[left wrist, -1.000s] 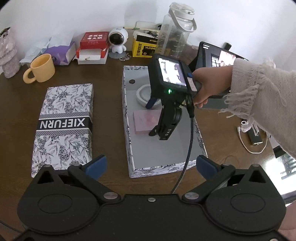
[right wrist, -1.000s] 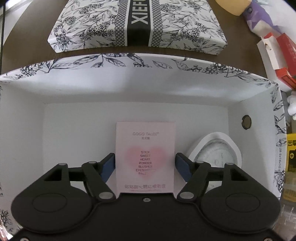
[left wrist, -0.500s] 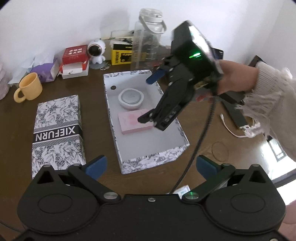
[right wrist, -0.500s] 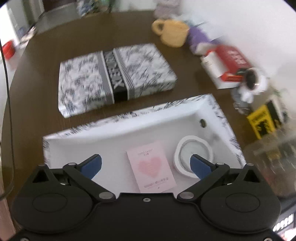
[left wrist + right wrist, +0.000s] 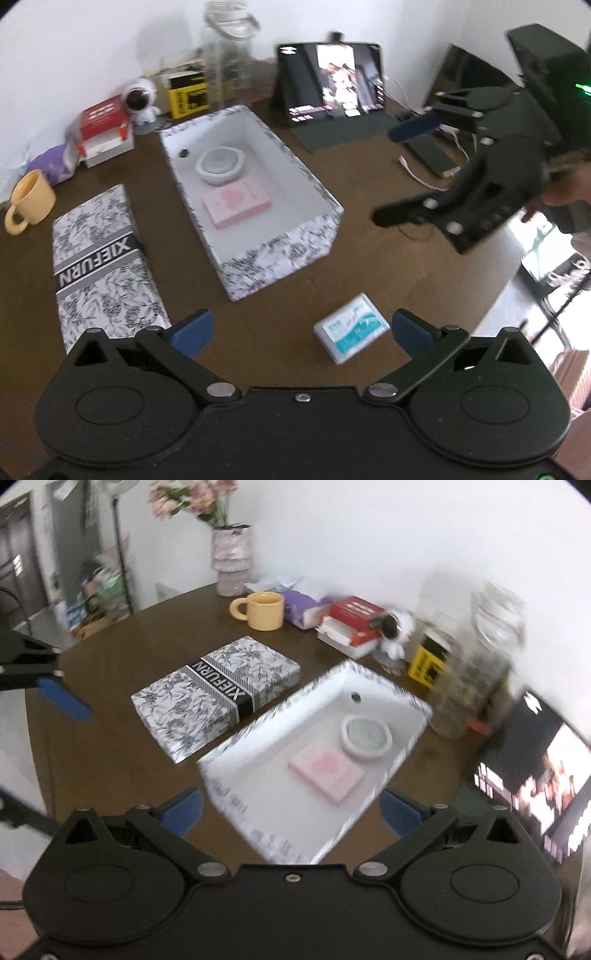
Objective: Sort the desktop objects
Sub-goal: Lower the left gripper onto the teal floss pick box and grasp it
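An open floral-print box [image 5: 280, 254] stands mid-table and holds a pink flat box [image 5: 236, 201] and a white round dish [image 5: 220, 165]. Its lid marked XIEFURN [image 5: 96, 266] lies to the left. A small blue-and-white pack [image 5: 351, 338] rests on the table near my left gripper [image 5: 301, 328], which is open and empty. My right gripper [image 5: 395, 173] hovers open to the right of the box, held by a hand. In the right wrist view the right gripper [image 5: 291, 810] is open above the box [image 5: 236, 812], with the pink box [image 5: 325, 771] and the dish [image 5: 365, 736] inside.
A yellow mug [image 5: 31, 205], a red and white box [image 5: 103, 118], a toy robot [image 5: 138, 99], a yellow box [image 5: 186, 96] and a clear bottle [image 5: 231, 55] line the back. A tablet [image 5: 332, 81] and a phone with cables [image 5: 432, 155] sit at the right.
My right gripper let go of the pink box inside the floral box, opened, and rose away to the right. The left gripper pulled back, bringing the small pack into view.
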### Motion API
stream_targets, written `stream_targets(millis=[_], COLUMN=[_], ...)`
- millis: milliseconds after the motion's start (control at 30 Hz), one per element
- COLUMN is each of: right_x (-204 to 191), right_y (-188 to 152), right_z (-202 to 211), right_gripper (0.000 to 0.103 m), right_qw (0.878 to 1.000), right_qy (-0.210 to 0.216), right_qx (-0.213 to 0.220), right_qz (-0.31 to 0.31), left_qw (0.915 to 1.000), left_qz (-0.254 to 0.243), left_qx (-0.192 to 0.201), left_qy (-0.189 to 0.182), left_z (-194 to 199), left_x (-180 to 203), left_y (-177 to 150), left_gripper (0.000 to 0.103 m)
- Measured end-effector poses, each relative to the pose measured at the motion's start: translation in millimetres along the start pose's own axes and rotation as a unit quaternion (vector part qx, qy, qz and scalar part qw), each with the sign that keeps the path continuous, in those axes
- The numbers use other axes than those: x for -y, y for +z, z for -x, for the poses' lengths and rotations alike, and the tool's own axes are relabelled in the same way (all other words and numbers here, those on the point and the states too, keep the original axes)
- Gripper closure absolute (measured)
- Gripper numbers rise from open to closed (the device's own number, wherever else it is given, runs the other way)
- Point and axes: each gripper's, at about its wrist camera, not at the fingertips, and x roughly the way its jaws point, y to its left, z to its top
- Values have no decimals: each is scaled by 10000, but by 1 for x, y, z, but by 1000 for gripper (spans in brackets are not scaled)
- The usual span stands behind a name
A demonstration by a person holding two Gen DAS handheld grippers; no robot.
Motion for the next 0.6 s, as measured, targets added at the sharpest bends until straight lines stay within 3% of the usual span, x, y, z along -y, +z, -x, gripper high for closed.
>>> stream_targets(millis=[300,600], right_x=[-45,-80], right_y=[-66,-124], right_z=[46,52], right_gripper=[0,0], right_qw=[9947,9862], right_qy=[-539,-767], right_qx=[-54,-329], right_qz=[-870,-1433], left_qw=[9953,9803], left_qz=[-884,-1814], left_qx=[-333,-680], left_qy=[-215,-373], left_z=[-39,-86], left_x=[26,51], left_y=[-7,-10], left_gripper=[0,0])
